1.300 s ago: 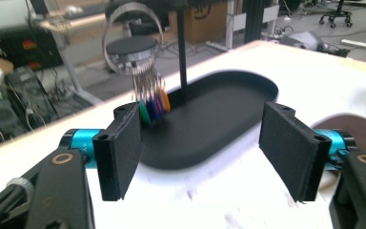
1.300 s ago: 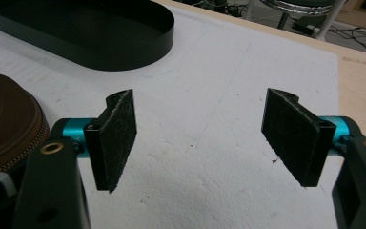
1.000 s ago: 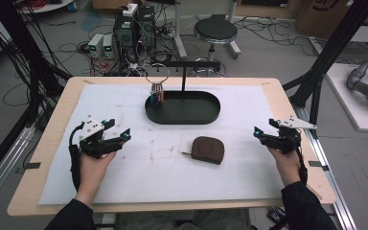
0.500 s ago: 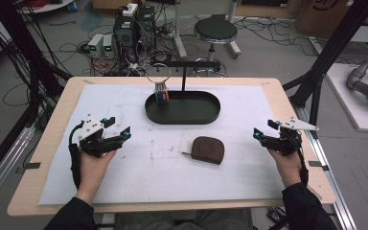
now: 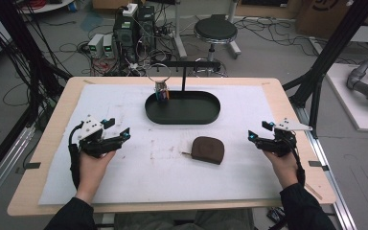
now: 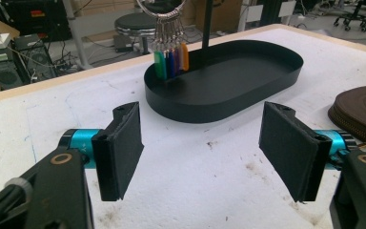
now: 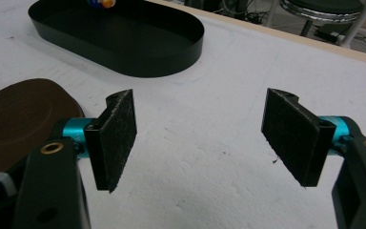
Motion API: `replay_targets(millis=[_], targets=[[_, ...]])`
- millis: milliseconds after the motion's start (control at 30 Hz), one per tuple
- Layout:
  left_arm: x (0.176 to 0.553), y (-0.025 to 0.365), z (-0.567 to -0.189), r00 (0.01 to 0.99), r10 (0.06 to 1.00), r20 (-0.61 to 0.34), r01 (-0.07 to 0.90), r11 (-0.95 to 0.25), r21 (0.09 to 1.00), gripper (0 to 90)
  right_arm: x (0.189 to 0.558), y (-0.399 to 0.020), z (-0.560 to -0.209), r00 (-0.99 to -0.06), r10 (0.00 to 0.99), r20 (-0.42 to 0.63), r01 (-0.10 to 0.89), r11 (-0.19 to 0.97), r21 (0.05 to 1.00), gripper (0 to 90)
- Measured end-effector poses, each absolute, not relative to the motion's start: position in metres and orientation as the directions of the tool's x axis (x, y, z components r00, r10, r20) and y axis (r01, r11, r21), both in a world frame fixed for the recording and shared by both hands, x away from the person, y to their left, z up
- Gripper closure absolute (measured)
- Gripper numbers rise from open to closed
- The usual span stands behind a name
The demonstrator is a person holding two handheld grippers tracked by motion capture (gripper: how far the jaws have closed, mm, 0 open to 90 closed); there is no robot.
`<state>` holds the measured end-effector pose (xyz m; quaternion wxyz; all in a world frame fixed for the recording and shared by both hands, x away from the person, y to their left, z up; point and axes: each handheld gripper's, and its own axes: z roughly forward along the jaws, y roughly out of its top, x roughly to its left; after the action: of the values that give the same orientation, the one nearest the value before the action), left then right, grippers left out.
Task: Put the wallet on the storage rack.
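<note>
The brown pouch (image 5: pixel 208 149) lies flat on the white mat (image 5: pixel 124 182), at about five o'clock from the black tray (image 5: pixel 182 108). Nothing sits between it and the right gripper (image 5: pixel 256 139), at three o'clock, or the left gripper (image 5: pixel 120 137), at nine o'clock. Both have jaws spread wide with nothing in them. The left gripper view shows colored keys (image 6: pixel 171 59) hanging over the tray's end.

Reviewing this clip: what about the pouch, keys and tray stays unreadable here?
- Brown pouch: left gripper view, cut off by the right edge; zip state unclear.
- Brown pouch, right gripper view: partly behind the jaw.
- Key ring: high view, too small to count keys.
- Black tray: right gripper view, far end cut off.
</note>
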<state>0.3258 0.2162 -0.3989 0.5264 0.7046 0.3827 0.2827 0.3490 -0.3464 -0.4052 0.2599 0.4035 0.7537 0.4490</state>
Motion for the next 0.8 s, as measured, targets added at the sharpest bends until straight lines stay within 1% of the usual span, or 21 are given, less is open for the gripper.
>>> replay_targets(millis=[167,300,400,533,667,700,767,800], targets=[[0.328,0.214,-0.401,0.554,0.833,-0.003,0.25,-0.163,0.955,31.0,0.352,-0.331,-0.41,-0.592,0.805,-0.034,0.378,0.314,0.871,28.0],[0.328,0.212,-0.402,0.559,0.829,0.0,0.253,-0.171,0.952,31.2,0.355,-0.318,-0.415,-0.622,0.783,-0.006,0.402,0.325,0.856,28.0],[0.327,0.212,-0.402,0.555,0.832,-0.002,0.256,-0.169,0.952,31.2,0.357,-0.306,-0.417,-0.632,0.775,0.01,0.417,0.329,0.848,28.0],[0.327,0.212,-0.402,0.559,0.829,0.009,0.256,-0.183,0.949,31.4,0.359,-0.291,-0.42,-0.649,0.761,0.006,0.418,0.35,0.838,28.6],[0.326,0.211,-0.402,0.556,0.831,0.008,0.259,-0.182,0.949,31.5,0.362,-0.281,-0.423,-0.65,0.759,0.04,0.447,0.339,0.828,28.8],[0.326,0.21,-0.403,0.556,0.831,0.006,0.258,-0.179,0.949,31.5,0.363,-0.278,-0.425,-0.65,0.758,0.048,0.455,0.338,0.824,29.4],[0.326,0.21,-0.403,0.555,0.832,0.009,0.258,-0.182,0.949,31.5,0.364,-0.275,-0.427,-0.656,0.752,0.066,0.468,0.337,0.817,35.7],[0.326,0.21,-0.403,0.555,0.832,0.011,0.258,-0.184,0.948,31.5,0.365,-0.273,-0.428,-0.659,0.749,0.072,0.474,0.339,0.813,36.1]])
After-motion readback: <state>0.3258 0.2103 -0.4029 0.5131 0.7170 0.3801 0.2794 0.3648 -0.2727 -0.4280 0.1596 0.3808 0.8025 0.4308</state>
